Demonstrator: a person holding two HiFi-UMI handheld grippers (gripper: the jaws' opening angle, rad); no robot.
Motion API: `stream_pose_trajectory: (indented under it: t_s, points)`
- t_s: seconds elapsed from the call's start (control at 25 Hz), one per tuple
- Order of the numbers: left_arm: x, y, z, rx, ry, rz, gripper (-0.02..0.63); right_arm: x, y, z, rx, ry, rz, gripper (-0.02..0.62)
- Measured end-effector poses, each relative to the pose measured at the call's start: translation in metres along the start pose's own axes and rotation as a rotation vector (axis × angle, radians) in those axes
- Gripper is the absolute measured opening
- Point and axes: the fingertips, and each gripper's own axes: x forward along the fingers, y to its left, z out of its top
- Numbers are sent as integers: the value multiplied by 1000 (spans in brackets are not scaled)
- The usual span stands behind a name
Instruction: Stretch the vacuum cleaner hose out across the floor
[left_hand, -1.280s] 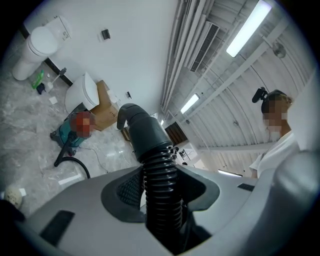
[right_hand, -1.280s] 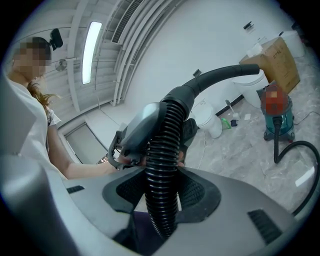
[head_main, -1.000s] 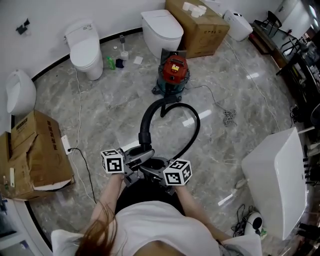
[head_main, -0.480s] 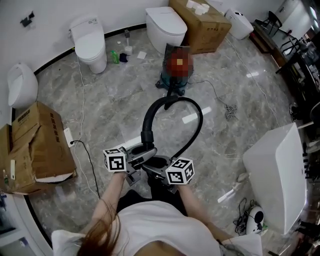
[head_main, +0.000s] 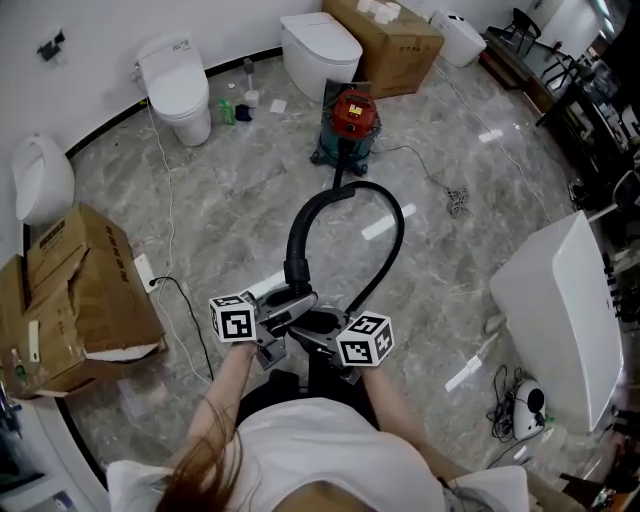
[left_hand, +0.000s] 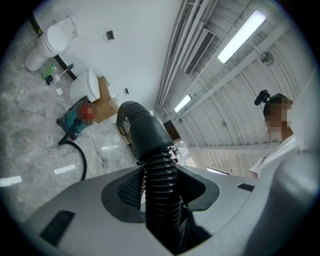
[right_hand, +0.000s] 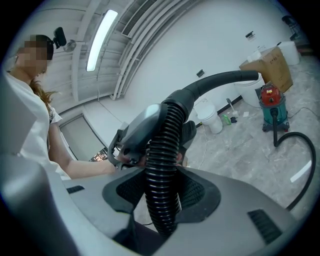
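Farther from the vacuum cleaner (head_main: 350, 115) now, the black hose (head_main: 297, 245) stays looped.

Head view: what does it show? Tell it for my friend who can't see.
Seen from above, a person's left gripper and right gripper both clamp one end of a black hose that loops over the marble floor to a red vacuum cleaner. Toilets and cardboard boxes stand around the room's edge.

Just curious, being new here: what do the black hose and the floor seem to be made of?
The hose is probably flexible plastic, matte black, judging by its ribbed coils. The floor looks like polished stone or marble-look tile, going by its grey veining and bright reflections.
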Motion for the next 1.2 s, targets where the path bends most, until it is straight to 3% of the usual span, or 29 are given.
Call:
stream_pose_trajectory:
  t_s: [0.28, 0.64, 1.0, 1.2]
  points:
    - [-52, -34, -50, 46, 57, -19, 187, 12, 58, -51, -6, -46, -21, 186]
    - [-99, -66, -103, 4, 57, -18, 187, 14, 113, -104, -6, -48, -41, 186]
    - [-94, -91, -142, 4, 72, -37, 186, -14, 135, -134, 12, -64, -36, 186]
    - [-78, -120, -183, -18, 69, -49, 186, -53, 150, -161, 5, -85, -43, 187]
